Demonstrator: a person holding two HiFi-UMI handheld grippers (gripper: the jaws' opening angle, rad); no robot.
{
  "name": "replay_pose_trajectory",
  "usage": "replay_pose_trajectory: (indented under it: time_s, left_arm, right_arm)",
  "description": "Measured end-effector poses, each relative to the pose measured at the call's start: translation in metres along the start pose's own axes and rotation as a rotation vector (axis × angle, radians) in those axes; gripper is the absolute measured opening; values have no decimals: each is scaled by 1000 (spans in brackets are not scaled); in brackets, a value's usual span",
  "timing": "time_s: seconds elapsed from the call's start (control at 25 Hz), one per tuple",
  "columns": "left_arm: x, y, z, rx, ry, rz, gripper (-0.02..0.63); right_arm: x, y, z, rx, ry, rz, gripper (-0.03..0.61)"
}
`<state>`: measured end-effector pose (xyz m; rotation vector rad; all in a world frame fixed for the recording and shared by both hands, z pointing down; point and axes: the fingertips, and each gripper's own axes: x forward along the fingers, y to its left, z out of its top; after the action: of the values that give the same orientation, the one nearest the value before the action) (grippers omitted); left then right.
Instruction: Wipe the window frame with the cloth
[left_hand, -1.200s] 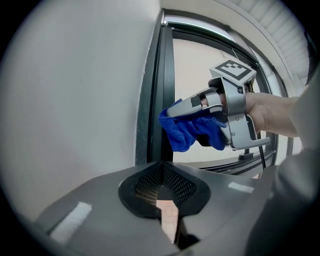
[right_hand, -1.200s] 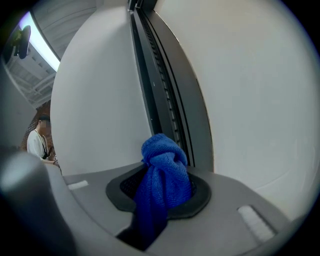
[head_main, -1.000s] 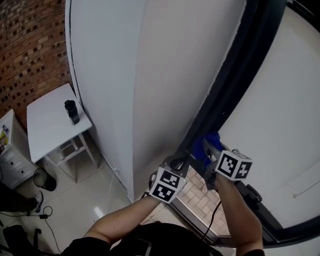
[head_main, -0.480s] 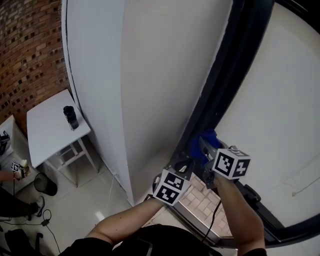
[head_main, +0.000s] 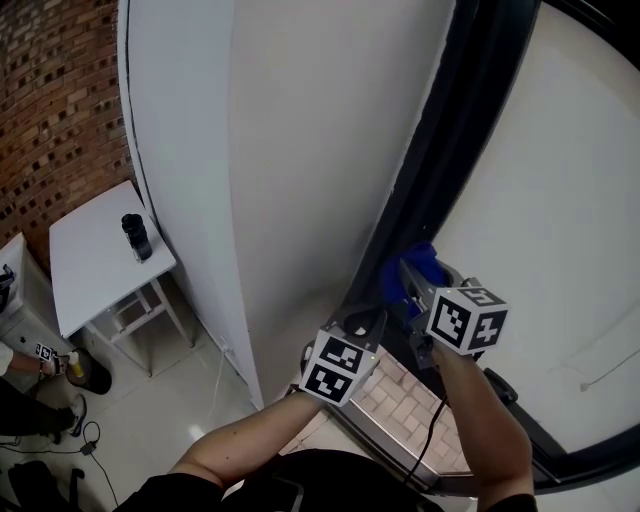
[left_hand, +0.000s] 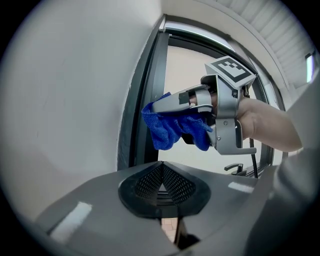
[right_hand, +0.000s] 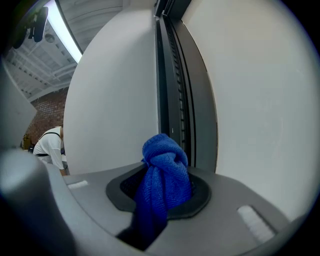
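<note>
A blue cloth (head_main: 405, 270) is bunched in my right gripper (head_main: 414, 288), which is shut on it and holds it against the dark window frame (head_main: 450, 150). In the right gripper view the cloth (right_hand: 165, 175) bulges out of the jaws of the right gripper (right_hand: 162, 195), with the frame (right_hand: 177, 90) running up straight ahead. My left gripper (head_main: 365, 320) hangs just left of it, beside the frame's lower part. The left gripper (left_hand: 160, 187) is shut and holds nothing. It looks at the cloth (left_hand: 170, 127) and the frame (left_hand: 145, 100).
A white wall panel (head_main: 250, 150) borders the frame on the left. Farther left stand a small white table (head_main: 90, 270) with a black bottle (head_main: 135, 237) and a brick wall (head_main: 50, 100). A brick sill (head_main: 395, 395) lies below. A window handle (left_hand: 235, 169) sticks out low.
My right gripper has slid the cloth a little way up the frame. The left gripper has stayed almost in place.
</note>
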<state>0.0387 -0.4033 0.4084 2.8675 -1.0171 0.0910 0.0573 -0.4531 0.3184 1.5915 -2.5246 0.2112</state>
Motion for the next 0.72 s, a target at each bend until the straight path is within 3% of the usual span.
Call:
replay_pose_trajectory:
  time_s: [0.2, 0.4, 0.72]
  left_arm:
    - [-2, 0, 6, -1, -3, 0, -8]
    - [5, 4, 13, 0, -10, -3, -8]
    - [-7, 0, 20, 27, -40, -2, -8]
  right_arm:
    - [-1, 1, 4, -23, -5, -12, 100]
    - [4, -5, 11, 88, -21, 36, 100]
    - [-3, 4, 30, 178, -76, 88, 100]
